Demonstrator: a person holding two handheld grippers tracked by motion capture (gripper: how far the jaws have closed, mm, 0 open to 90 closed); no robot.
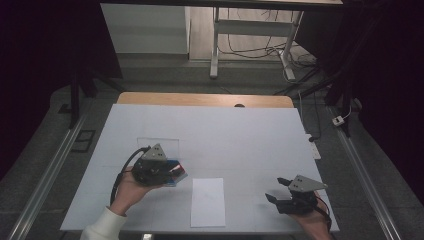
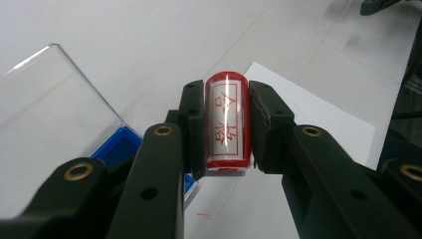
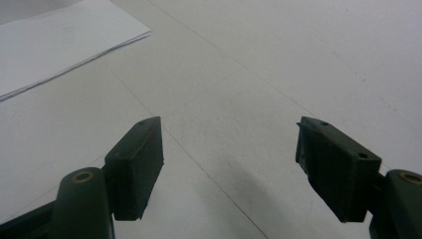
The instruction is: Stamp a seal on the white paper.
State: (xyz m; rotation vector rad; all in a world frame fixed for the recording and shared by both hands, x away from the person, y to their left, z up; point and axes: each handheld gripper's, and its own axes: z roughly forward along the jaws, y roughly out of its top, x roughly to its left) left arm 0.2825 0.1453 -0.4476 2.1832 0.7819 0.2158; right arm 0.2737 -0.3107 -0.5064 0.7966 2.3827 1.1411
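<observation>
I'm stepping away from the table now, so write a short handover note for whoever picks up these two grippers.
Left gripper: shut on the red cylindrical stamp with a white label, held above the table beside the blue ink pad in its clear-lidded case.
Right gripper: open, holds nothing, low over the white table.
White sheet of paper: lies flat between the two grippers, no mark visible on it.
Done: stamp picked up.
Left, probably: press the stamp on the paper, then set it down.

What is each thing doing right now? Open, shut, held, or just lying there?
Left gripper: shut on the stamp.
Red cylinder stamp: held between the jaws.
Blue ink pad box: open, clear lid up.
White paper sheet: lying flat.
Right gripper: open, holding nothing.
</observation>
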